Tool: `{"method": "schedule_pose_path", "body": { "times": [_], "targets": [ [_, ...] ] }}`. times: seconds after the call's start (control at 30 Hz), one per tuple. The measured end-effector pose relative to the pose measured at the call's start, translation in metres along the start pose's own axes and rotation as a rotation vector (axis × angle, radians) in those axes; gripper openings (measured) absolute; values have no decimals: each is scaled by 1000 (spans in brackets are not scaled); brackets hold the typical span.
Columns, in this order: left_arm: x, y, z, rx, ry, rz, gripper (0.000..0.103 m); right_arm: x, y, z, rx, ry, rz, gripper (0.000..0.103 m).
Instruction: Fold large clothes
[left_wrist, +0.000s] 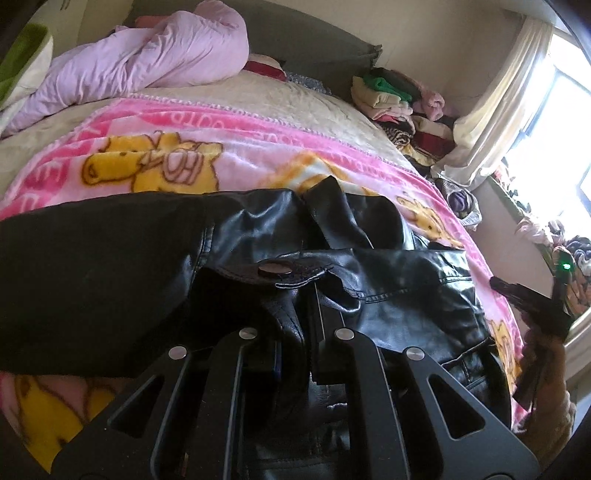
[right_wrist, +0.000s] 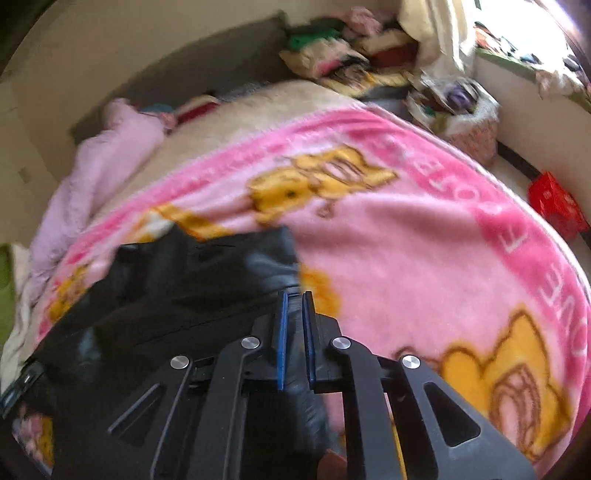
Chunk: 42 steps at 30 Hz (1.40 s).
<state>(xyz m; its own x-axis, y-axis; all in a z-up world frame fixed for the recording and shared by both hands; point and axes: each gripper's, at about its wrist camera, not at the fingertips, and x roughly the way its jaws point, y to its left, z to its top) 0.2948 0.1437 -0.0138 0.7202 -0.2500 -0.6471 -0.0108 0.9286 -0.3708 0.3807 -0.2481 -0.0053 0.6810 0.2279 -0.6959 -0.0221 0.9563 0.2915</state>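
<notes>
Your left gripper (left_wrist: 295, 325) is buried in the black faux-leather jacket (left_wrist: 388, 295), its fingertips hidden, so you cannot tell its state. Your right gripper (right_wrist: 294, 314) is clamped on the jacket's edge, blue pads (right_wrist: 282, 332) nearly together. The jacket lies crumpled on the pink cartoon-bear fleece blanket (right_wrist: 406, 240) covering the bed.

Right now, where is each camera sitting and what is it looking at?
Left wrist: sits on the left gripper, looking over the black jacket toward the headboard; its fingers, shut on the jacket, show, with the right gripper at the far right.
Right wrist: sits on the right gripper, looking across the pink blanket; its fingers, pinching the jacket's edge, show.
Both share the jacket, blanket, lilac quilt and pile of clothes.
</notes>
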Motion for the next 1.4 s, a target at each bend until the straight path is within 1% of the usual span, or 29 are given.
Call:
{"method": "schedule_pose_path", "body": {
  "times": [0.07,0.13,0.23,0.27,0.4,0.47,0.6,0.67,0.73,0.8,0.93,1.03,1.1,1.23,1.33,1.4],
  "targets": [
    [-1,-4,-1,11,-5,8,4,-5,20,-6,-65,16,45,12],
    [-3,-6,-2,24,-10,17,4,-7,35,-13,-110,29,71,14],
    [-4,-4,-4,17,-7,18,4,0,51,-24,-162,69,83,19],
    [-4,-3,-5,12,-3,19,4,5,52,-27,-157,91,89,21],
    [-5,2,-4,1,13,18,4,22,48,-39,-130,171,28,24],
    [-5,2,-5,-1,16,23,4,28,46,-44,-117,196,14,30],
    [1,6,-9,-8,36,34,4,40,34,-51,-72,233,20,31],
    [8,10,-12,-12,76,48,4,47,32,-54,-73,241,22,30],
    [11,11,-16,-14,100,56,5,48,31,-56,-64,237,31,31],
    [8,11,-17,-8,97,61,9,41,31,-54,-61,223,38,31],
    [-1,6,-17,9,89,68,13,22,33,-53,-53,184,65,46],
    [-5,0,-19,29,88,77,15,11,38,-55,-65,171,65,48],
    [-5,-2,-19,37,94,85,26,5,41,-58,-71,163,71,51],
    [-8,-9,-19,64,91,103,30,-5,44,-61,-63,156,82,57],
    [-13,-8,-19,57,87,106,32,-14,46,-61,-57,143,93,61],
    [-18,-9,-18,55,82,104,38,-23,49,-59,-58,127,95,66]
  ]
}}
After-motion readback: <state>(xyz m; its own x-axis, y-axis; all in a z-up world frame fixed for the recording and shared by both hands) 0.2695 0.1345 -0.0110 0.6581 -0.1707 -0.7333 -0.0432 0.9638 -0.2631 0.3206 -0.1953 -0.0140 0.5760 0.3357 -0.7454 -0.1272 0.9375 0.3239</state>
